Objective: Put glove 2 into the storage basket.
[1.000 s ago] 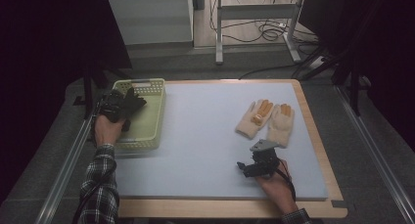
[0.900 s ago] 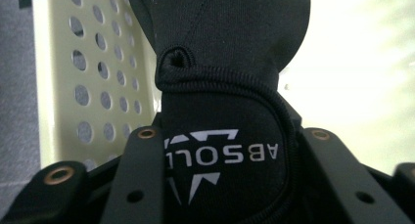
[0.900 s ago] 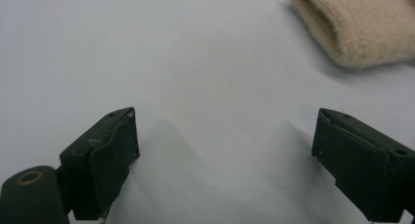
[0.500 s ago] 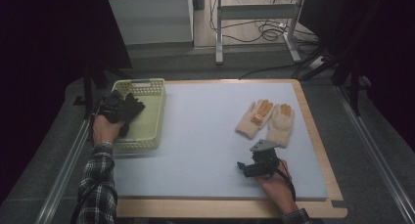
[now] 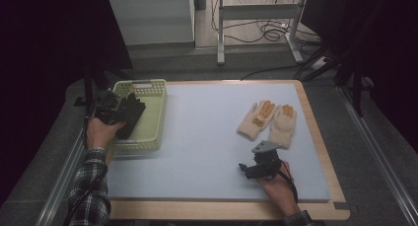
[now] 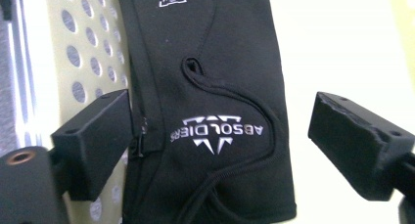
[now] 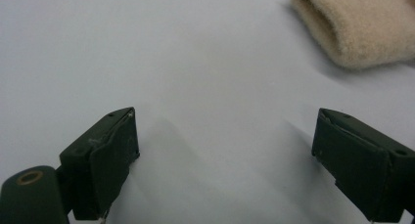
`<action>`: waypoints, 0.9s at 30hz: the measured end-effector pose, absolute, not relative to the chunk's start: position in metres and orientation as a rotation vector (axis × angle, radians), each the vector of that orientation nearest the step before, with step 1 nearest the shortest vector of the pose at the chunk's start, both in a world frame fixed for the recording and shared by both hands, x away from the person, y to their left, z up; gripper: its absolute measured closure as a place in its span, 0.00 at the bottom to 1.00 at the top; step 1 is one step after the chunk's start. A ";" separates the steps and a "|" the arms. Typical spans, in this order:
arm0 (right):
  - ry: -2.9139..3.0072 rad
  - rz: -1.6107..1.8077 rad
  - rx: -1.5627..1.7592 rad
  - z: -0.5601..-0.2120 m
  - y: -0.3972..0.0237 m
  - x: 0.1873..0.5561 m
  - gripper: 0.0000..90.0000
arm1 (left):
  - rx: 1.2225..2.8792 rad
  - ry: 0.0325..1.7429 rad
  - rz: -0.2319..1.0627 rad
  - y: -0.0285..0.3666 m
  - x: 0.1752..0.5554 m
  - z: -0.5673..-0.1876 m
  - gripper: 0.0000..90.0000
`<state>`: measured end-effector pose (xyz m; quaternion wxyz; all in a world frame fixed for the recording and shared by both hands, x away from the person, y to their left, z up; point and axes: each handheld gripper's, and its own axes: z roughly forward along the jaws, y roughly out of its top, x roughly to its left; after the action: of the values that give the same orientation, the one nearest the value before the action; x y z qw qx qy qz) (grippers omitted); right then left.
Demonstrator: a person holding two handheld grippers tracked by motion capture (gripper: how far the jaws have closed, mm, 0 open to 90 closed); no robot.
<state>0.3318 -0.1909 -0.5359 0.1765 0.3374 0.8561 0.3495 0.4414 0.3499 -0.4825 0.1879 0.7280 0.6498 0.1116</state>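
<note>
- Where the green basket (image 5: 148,122) sits at the table's (image 5: 197,152) left edge, we note the left tool (image 5: 112,109) hovering over its near-left rim, held in the person's left hand (image 5: 98,132).
- In the left gripper view, the left tool (image 6: 220,136) is released: its jaws stand wide apart, one on each side of a black glove (image 6: 215,101), and we cannot tell whether the left one touches it.
- Black glove lies inside the basket against the perforated left wall (image 6: 78,67); white lettering reads "ABSOLDIERS", upside down from this camera.
- In the high view the black glove (image 5: 132,112) is a dark shape inside the basket, toward its left side.
- Well to the right of the basket, a pair of beige gloves (image 5: 268,120) lies flat on the table, side by side; one carries orange patches.
- Right tool (image 5: 254,169) rests low on the table, right of the basket and just nearer than the beige pair, in the right hand (image 5: 276,186).
- In the right gripper view, the right tool (image 7: 225,150) is released, jaws spread over bare table; a beige cuff (image 7: 352,28) lies beyond.
</note>
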 end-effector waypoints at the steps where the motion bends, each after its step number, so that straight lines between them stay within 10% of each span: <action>1: 2.424 0.989 0.954 -0.536 -0.191 0.332 0.11 | 2.047 1.824 0.316 0.350 0.440 -0.482 0.09; 27: 2.422 0.983 0.949 -0.536 -0.191 0.331 0.11 | 1.965 1.515 0.423 0.336 0.397 -0.462 0.05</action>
<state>0.3314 -0.1908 -0.5357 0.1793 0.3358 0.8568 0.3479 0.3972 0.3357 -0.4624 0.3071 0.7429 0.5729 0.1600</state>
